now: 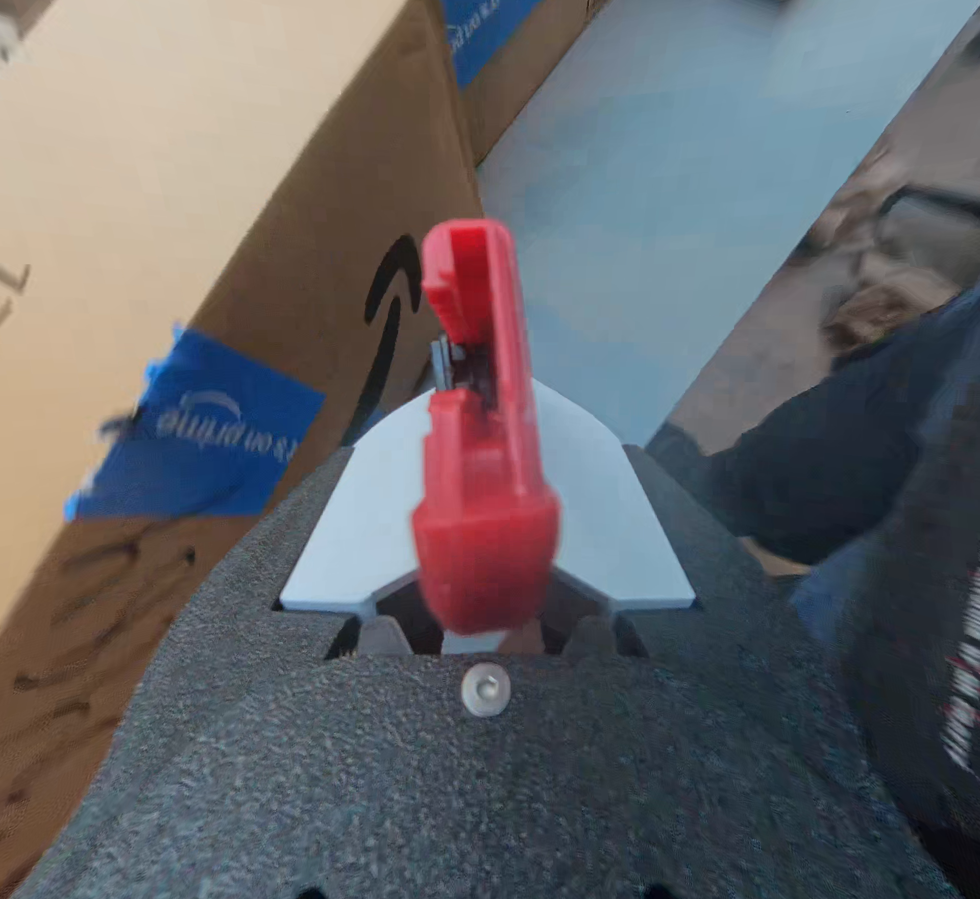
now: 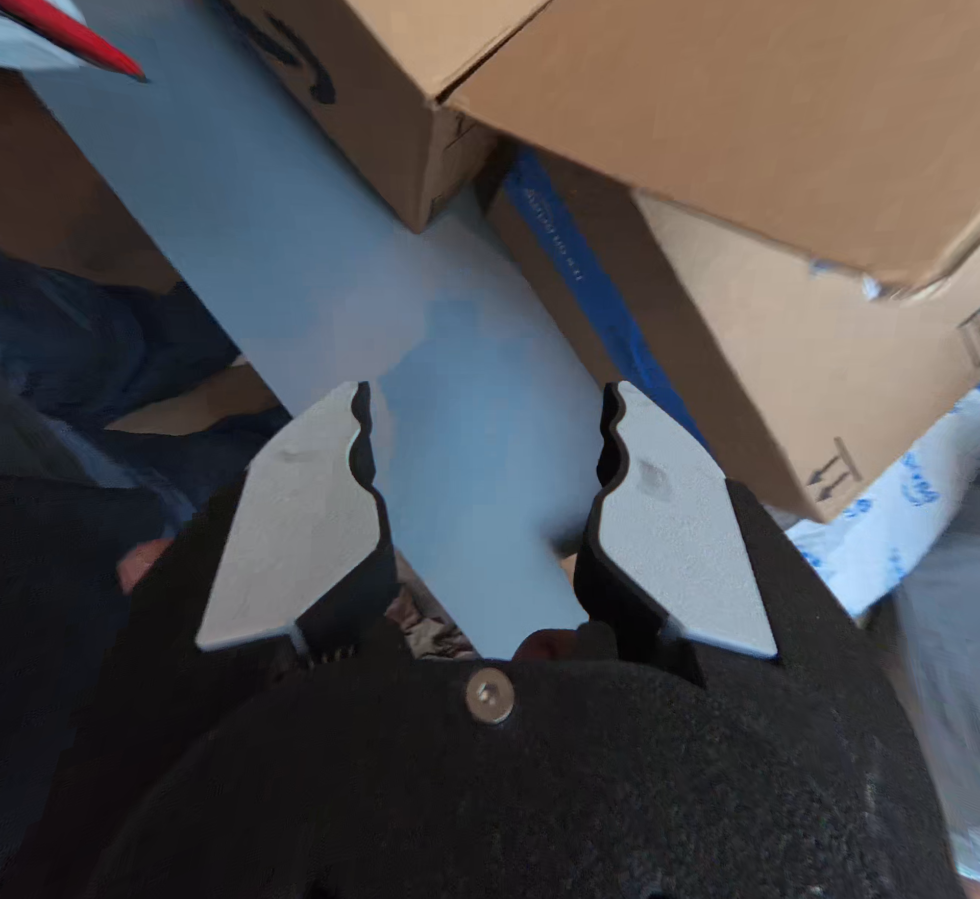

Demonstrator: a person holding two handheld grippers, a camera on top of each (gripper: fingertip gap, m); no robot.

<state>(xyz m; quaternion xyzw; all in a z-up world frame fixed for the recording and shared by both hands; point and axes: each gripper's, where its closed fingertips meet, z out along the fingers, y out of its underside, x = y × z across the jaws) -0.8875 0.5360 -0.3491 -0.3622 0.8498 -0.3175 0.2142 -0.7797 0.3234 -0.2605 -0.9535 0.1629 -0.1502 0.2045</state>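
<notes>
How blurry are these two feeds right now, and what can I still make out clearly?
Left wrist view: motion-smeared cardboard box and blue tape; the red cutter in the left gripper is softly blurred but readable. Right wrist view: the right gripper and its open white fingers are fairly sharp; the boxes and grey surface are smeared, edges stretched by the wide-angle lens.

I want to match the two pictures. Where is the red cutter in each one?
Left wrist view: the red cutter stands in the middle, clamped in the left gripper.
Right wrist view: only a red sliver shows at the top left edge, far from the open right gripper.
Shared landmark: the cardboard box with the black curved mark.
</notes>
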